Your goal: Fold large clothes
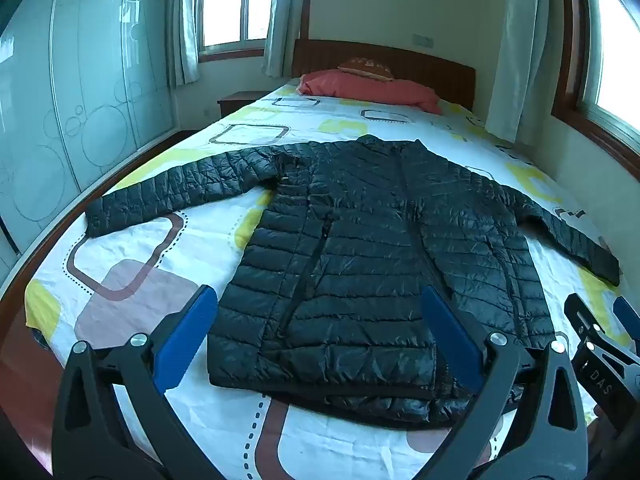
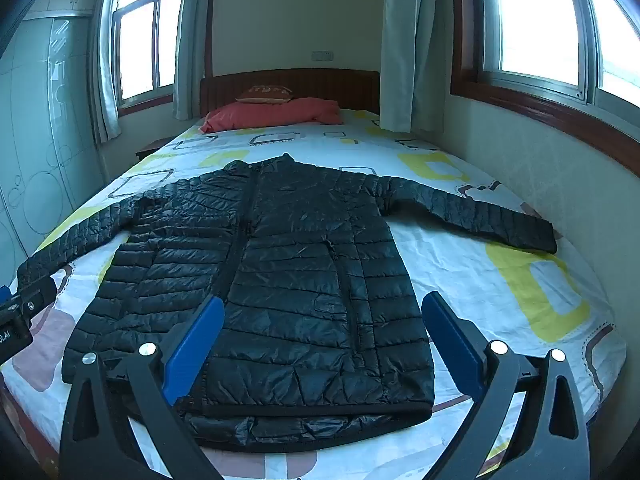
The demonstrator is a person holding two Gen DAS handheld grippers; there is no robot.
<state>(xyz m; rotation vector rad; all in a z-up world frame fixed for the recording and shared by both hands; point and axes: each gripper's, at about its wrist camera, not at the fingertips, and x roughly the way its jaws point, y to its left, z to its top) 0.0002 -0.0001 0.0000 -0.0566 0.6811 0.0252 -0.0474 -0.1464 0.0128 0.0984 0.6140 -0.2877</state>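
Black jacket (image 1: 384, 248) lies flat on the bed (image 1: 132, 264), sleeves spread, no fold made yet; left gripper (image 1: 320, 336) and right gripper (image 2: 322, 340) hover, jaws apart, empty.

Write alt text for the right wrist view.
A black quilted jacket lies flat, front up, sleeves spread, on a bed with a patterned sheet. The open right gripper hovers above its hem, holding nothing. A red pillow sits by the headboard.
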